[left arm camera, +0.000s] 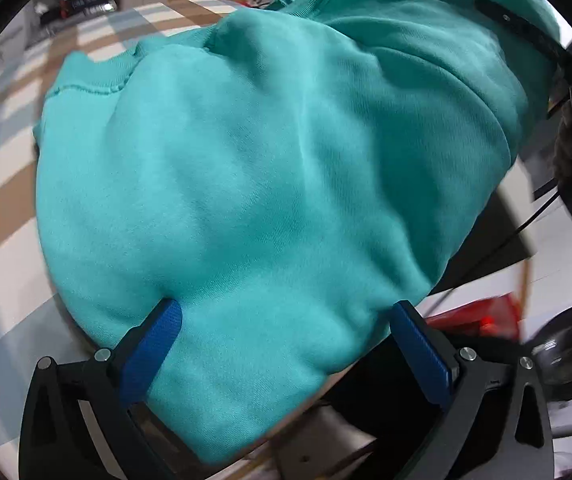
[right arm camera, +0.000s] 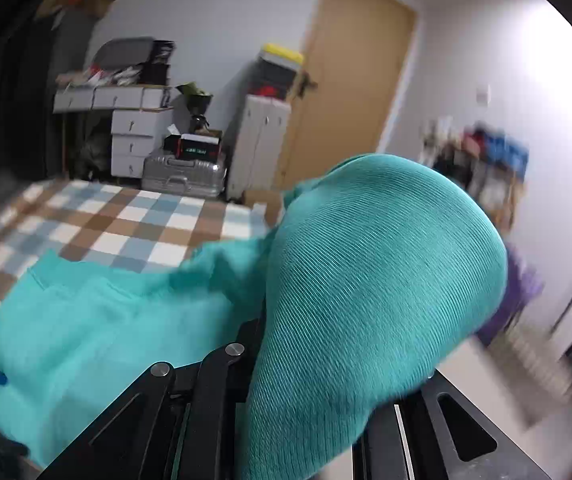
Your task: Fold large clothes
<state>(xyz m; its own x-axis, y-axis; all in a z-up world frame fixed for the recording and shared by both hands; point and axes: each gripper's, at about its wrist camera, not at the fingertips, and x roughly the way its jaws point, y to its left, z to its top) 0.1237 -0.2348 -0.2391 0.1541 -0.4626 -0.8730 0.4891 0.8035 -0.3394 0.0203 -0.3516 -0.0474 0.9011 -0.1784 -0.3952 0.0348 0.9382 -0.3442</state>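
Blue fingers (left arm camera: 154, 344) of the left gripper (left arm camera: 286, 344) are seen spread wide, one on each side of a bulging fold of the teal sweatshirt (left arm camera: 270, 168); the cloth lies between them and their tips are set against it, but it is not clamped. No pinch is made by this gripper. On the right gripper (right arm camera: 286, 392) the fingertips are hidden under a ribbed part of the sweatshirt (right arm camera: 374, 272), which is draped over the black frame and raised above the rest of the garment; the fingers are closed tight, and the cloth is taken to be pinched between them.

Most of the sweatshirt is spread on a surface covered with a checked cloth (right arm camera: 134, 220) in brown, pale blue and white; whether that surface is a counter or a bed cannot be told. A ribbed band with a stitched seam (left arm camera: 86, 88) is seen toward the far left of the garment in the left wrist view. The near edge of the garment hangs past the near edge of the checked surface, by the left fingers.

Beyond the far edge, white drawers (right arm camera: 134, 136), a silver suitcase (right arm camera: 182, 176) and a wooden door (right arm camera: 350, 92) are seen against the wall
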